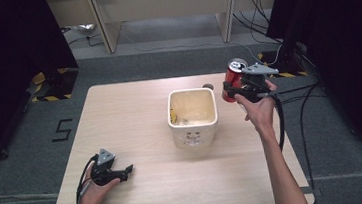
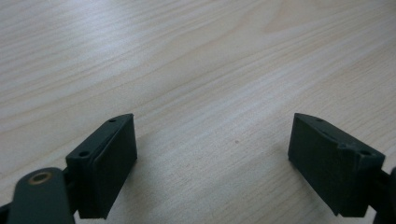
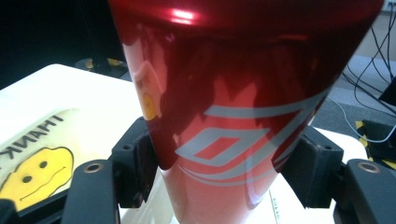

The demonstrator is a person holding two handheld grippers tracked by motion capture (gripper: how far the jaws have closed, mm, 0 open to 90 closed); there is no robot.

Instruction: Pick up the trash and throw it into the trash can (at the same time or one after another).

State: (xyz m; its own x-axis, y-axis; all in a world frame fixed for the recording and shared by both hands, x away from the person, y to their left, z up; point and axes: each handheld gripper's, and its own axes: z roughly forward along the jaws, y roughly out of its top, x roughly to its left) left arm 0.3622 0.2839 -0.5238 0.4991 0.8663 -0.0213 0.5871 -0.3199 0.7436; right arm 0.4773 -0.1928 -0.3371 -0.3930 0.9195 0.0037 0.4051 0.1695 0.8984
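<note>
Right gripper (image 1: 236,89) around tilted can (image 1: 233,78)

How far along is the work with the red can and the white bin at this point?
Done: the right gripper has the red can clamped between its jaws and lifted off the table, just right of the white bin. In hand: carrying it, apparently toward the bin. Left: the can is not yet in the bin, which seems to hold only a bag liner. The left gripper rests open near the table's front.
</note>
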